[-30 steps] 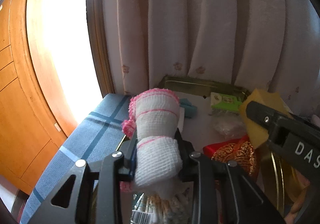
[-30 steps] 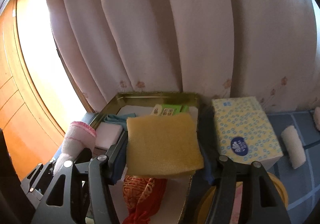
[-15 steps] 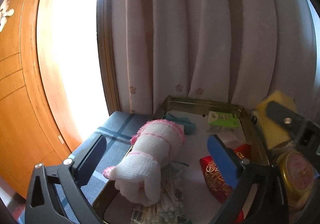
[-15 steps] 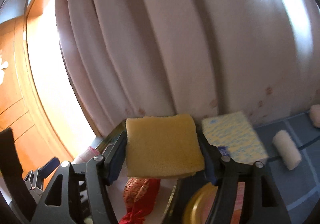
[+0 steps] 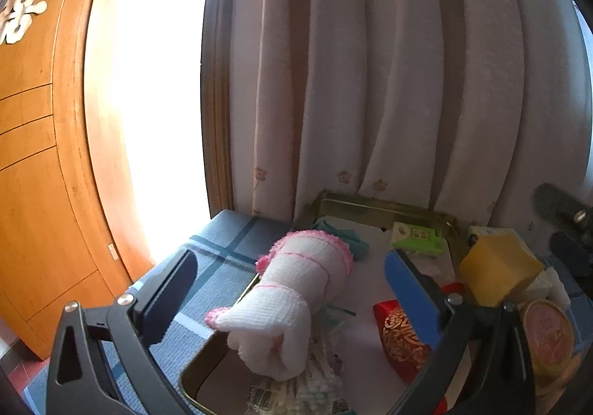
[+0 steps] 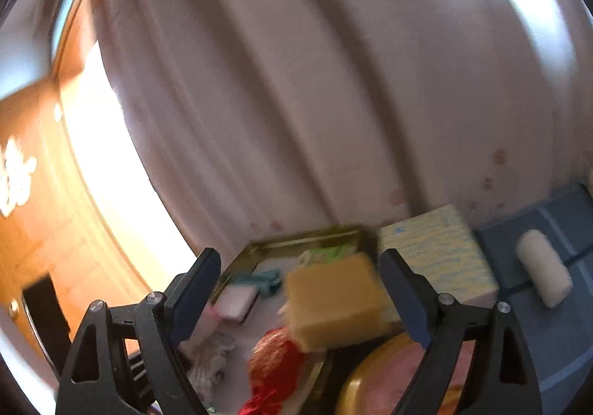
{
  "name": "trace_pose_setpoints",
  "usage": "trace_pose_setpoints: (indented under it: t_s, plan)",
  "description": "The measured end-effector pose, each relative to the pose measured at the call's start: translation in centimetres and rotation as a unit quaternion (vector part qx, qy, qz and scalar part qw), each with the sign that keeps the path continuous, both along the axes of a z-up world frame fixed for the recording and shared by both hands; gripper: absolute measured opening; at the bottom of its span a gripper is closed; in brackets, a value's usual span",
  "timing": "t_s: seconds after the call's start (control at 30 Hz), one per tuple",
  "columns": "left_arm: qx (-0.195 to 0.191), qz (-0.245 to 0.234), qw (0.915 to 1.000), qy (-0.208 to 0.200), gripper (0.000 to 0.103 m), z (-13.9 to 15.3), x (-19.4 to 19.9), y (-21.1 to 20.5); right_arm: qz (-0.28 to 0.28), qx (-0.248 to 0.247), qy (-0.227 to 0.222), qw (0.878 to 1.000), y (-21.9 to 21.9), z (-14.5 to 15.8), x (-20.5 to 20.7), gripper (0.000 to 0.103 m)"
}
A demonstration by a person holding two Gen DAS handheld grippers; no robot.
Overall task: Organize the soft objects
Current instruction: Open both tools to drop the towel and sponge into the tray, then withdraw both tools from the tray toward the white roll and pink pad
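Gauze-white, the pink-trimmed cloth roll (image 5: 296,289) is left lying across the left rim of the brass tray (image 5: 385,205), released by the wide-spread left gripper (image 5: 292,285); beside the tray's right edge, the yellow sponge (image 6: 333,300) is seen loose between the parted fingers of the right gripper (image 6: 300,289).

Both wrist cameras look forward along their own open gripper fingers, down and close over the tray (image 5: 385,209) toward the curtain (image 5: 370,81). The left view is sharp; the right is blurred. Both share the tray (image 6: 307,241), the yellow sponge (image 5: 496,272) (image 6: 333,300) and the red pouch (image 5: 402,337) (image 6: 274,367).
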State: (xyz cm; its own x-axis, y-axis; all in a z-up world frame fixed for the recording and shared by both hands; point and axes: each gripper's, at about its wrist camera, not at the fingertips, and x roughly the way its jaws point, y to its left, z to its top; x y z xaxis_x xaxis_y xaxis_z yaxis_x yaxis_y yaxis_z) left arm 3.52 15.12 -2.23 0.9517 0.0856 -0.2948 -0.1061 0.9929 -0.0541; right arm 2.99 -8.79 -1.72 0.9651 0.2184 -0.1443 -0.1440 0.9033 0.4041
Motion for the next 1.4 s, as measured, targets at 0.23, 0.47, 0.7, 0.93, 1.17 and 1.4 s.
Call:
trace_pose_setpoints:
  t_s: [0.23, 0.47, 0.7, 0.93, 1.17, 1.4]
  plan:
    - [-0.004, 0.011, 0.9999, 0.001, 0.102, 0.2, 0.2, 0.5, -0.208, -0.103, 0.07, 0.97, -2.1, -0.5, 0.5, 0.088]
    - [-0.008, 0.024, 0.9996, 0.008, 0.102, 0.1, 0.5, 0.7, -0.242, -0.259, 0.133, 0.925, 2.0, -1.4, 3.5, 0.088]
    - [-0.019, 0.03, 0.9993, 0.012, 0.102, 0.0, 0.6, 1.1, -0.134, -0.234, 0.1, 0.958, 4.1, -0.1, 3.6, 0.088]
    - [-0.022, 0.028, 0.9993, 0.014, 0.102, -0.1, 0.7, 1.1, -0.044, -0.176, 0.005, 0.983, 4.9, 0.4, 0.7, 0.088]
    - [-0.022, 0.018, 0.9996, -0.002, 0.102, 0.1, 0.1, 1.0, -0.106, -0.176, -0.019, 0.979, 2.9, -0.5, -1.6, 0.088]
    - [0.008, 0.007, 0.9998, -0.019, 0.102, 0.4, -0.8, -0.4, -0.133, -0.149, -0.001, 0.98, -0.4, -1.3, -1.8, 0.088]
